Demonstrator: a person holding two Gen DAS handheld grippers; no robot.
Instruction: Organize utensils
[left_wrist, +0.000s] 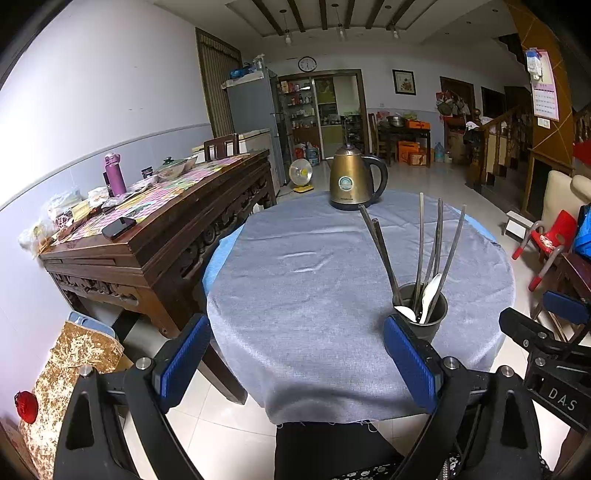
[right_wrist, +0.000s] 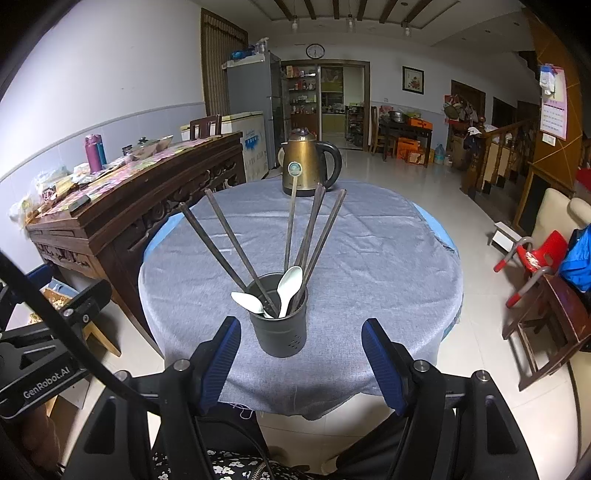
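At the far left of both views stands a dark carved wooden sideboard (right_wrist: 122, 206), crowded with packets and a purple bottle (right_wrist: 94, 153); it takes no part in the work. In the left wrist view the left gripper (left_wrist: 299, 363) fills the bottom of the frame with its blue pads spread wide and nothing between them, above the grey cloth of the round table (left_wrist: 295, 295).

Toward the centre of the right wrist view is the dark utensil holder (right_wrist: 282, 328), standing upright on the cloth near the front edge of the table. It holds several long dark chopsticks (right_wrist: 236, 251) that fan outward, and two white spoons (right_wrist: 290, 286). The right gripper (right_wrist: 301, 363) sits at the lower centre, its pads apart on both sides of the holder, not touching it.

Behind, at the upper centre, a brass kettle (right_wrist: 304, 168) stands on the far side of the table.

The risk I see: the holder is tall and its load leans, so a push from one pad could tip it over the near edge.
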